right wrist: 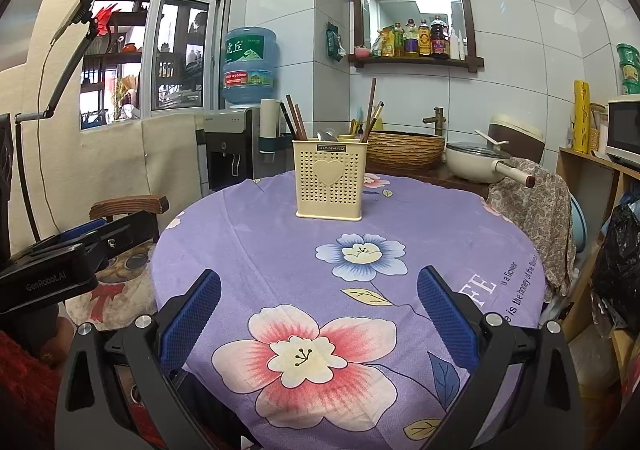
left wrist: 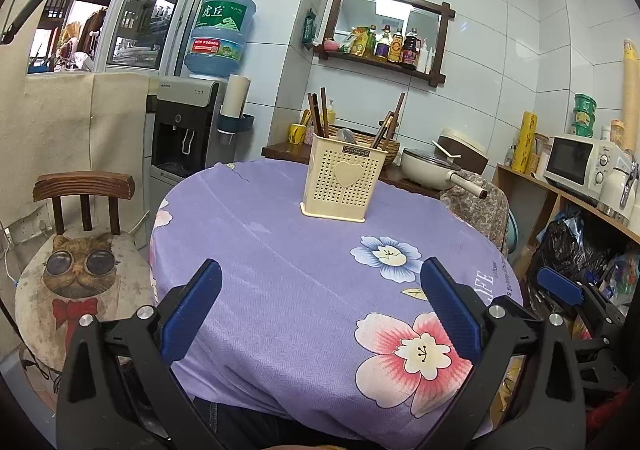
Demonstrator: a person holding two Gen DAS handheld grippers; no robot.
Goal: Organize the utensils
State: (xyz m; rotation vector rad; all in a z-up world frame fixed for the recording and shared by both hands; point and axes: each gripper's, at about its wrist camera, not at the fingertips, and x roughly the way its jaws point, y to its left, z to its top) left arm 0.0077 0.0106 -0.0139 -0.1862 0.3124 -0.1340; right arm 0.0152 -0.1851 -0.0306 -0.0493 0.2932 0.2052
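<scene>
Presently, item one: holder [right wrist: 331, 179], cream, perforated, heart on its front, upright near the far edge of my worktop [right wrist: 440, 226], straight ahead of both my grippers and well apart from each.

Item two: chopsticks [right wrist: 297, 122], dark, long axes near vertical, leaning left and right out of the holder's top; a spoon [right wrist: 327, 135] bowl shows between them. Any pick would have to go upward along those axes.

Item three: left gripper [left wrist: 320, 308], released, jaws wide, nothing held, over the near edge.

Item four: right gripper [right wrist: 319, 310], likewise released and bare, over the near edge. The holder sits more squarely before it, so I judge it marginally better placed; neither is clearly nearer.

Item five: no loose utensil shows on the cloth between grippers and holder; the path looks unobstructed.

Item six, surroundings: chair [left wrist: 82, 274] off the left edge; pan [right wrist: 476, 165] and basket [right wrist: 404, 149] beyond the far edge.
</scene>
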